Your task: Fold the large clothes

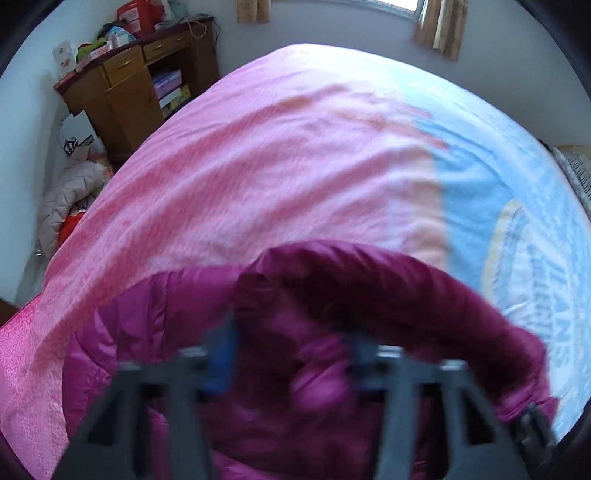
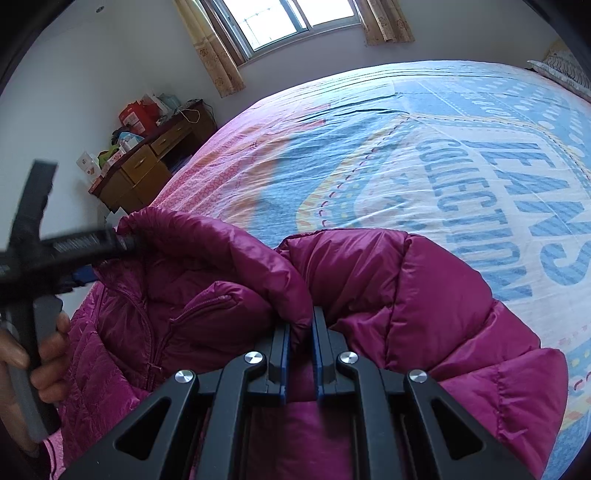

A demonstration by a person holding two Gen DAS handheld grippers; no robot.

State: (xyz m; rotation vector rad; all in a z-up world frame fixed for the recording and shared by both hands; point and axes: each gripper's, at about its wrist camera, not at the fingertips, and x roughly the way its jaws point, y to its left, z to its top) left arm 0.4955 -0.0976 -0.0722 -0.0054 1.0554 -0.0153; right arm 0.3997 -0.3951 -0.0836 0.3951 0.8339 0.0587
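Observation:
A magenta puffer jacket (image 2: 406, 295) lies bunched at the near edge of a bed, also filling the lower half of the left wrist view (image 1: 314, 314). My right gripper (image 2: 300, 325) is shut on a fold of the jacket's edge, held between its blue pads. My left gripper (image 1: 291, 332) is blurred, its fingers wide apart with jacket fabric bulging between them. In the right wrist view the left gripper (image 2: 125, 242) sits at the jacket's far left edge, tips against the fabric. A zip and a pocket show on the jacket front.
The bed (image 2: 406, 147) has a pink and blue printed cover reaching far back and right. A wooden desk (image 1: 129, 85) with clutter stands at the back left, clothes piled on the floor (image 1: 66, 199) beside it. A curtained window (image 2: 295, 22) is in the far wall.

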